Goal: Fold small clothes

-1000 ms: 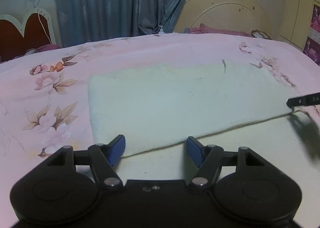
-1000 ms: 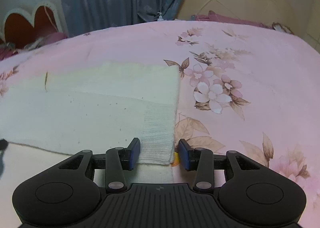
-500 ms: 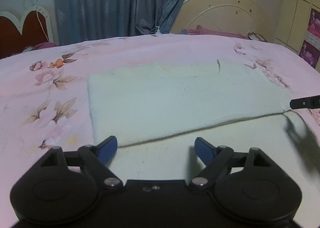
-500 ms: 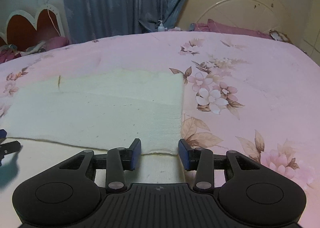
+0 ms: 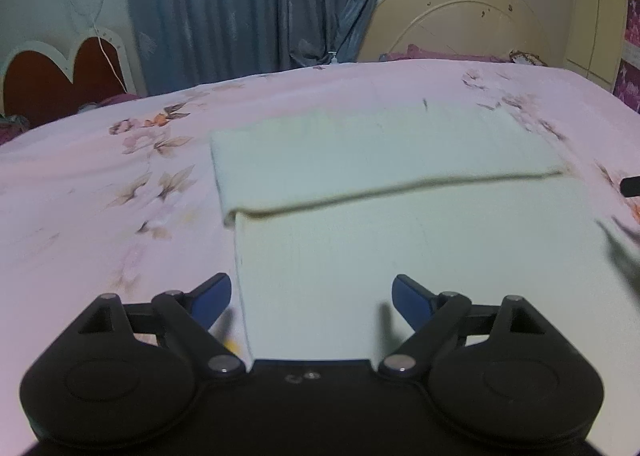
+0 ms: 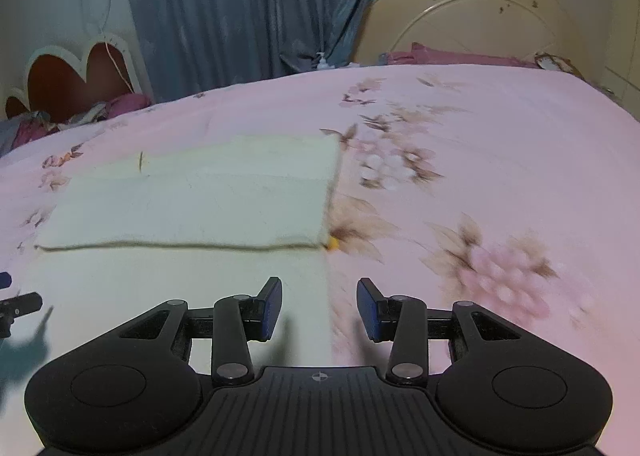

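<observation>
Cream garment (image 5: 400,240) part-folded on pink bedsheet (image 6: 500,160), L gripper (image 5: 311,298) jaws opening, R gripper (image 6: 319,308) spread, both empty.

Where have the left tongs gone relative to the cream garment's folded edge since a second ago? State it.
Yes: the left tongs, opening and empty, backed away from the folded edge of the cream knitted garment.

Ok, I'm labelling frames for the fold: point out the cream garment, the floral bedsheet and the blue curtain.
cream garment (image 5: 400,240), left wrist view, unfolded near layer.
floral bedsheet (image 6: 500,176), right wrist view, bare pink area.
blue curtain (image 6: 240,8), right wrist view, middle folds.
</observation>
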